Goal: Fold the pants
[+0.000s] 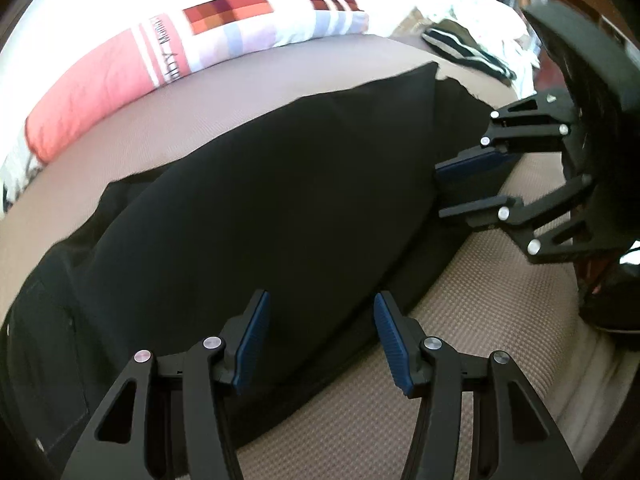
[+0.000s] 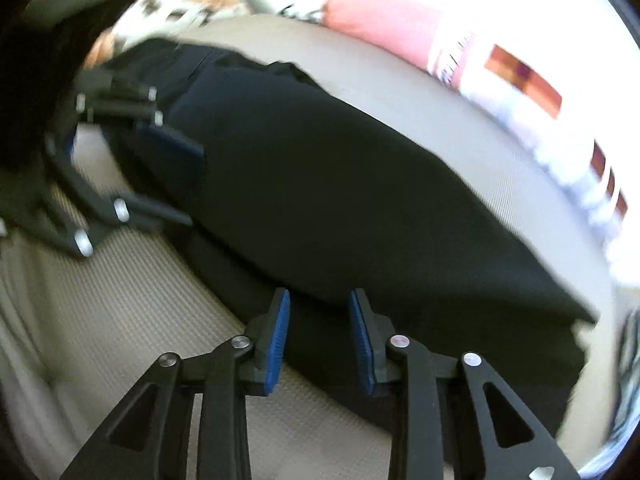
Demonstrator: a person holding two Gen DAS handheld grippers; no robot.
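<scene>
Black pants (image 1: 260,184) lie folded lengthwise on a beige bed sheet (image 1: 460,360); the waist with a pocket is at the left of the left wrist view. My left gripper (image 1: 320,312) is open over the pants' near edge, holding nothing. My right gripper (image 1: 438,190) shows at the right of that view, open at the pants' leg end. In the right wrist view the right gripper (image 2: 319,308) is open at the near edge of the pants (image 2: 340,200), and the left gripper (image 2: 192,184) shows at the left, open beside the cloth.
A pink and patterned pillow (image 1: 120,76) lies along the far side of the bed. A striped dark cloth (image 1: 464,52) and white laundry lie at the far right. The bed's edge runs close below the grippers.
</scene>
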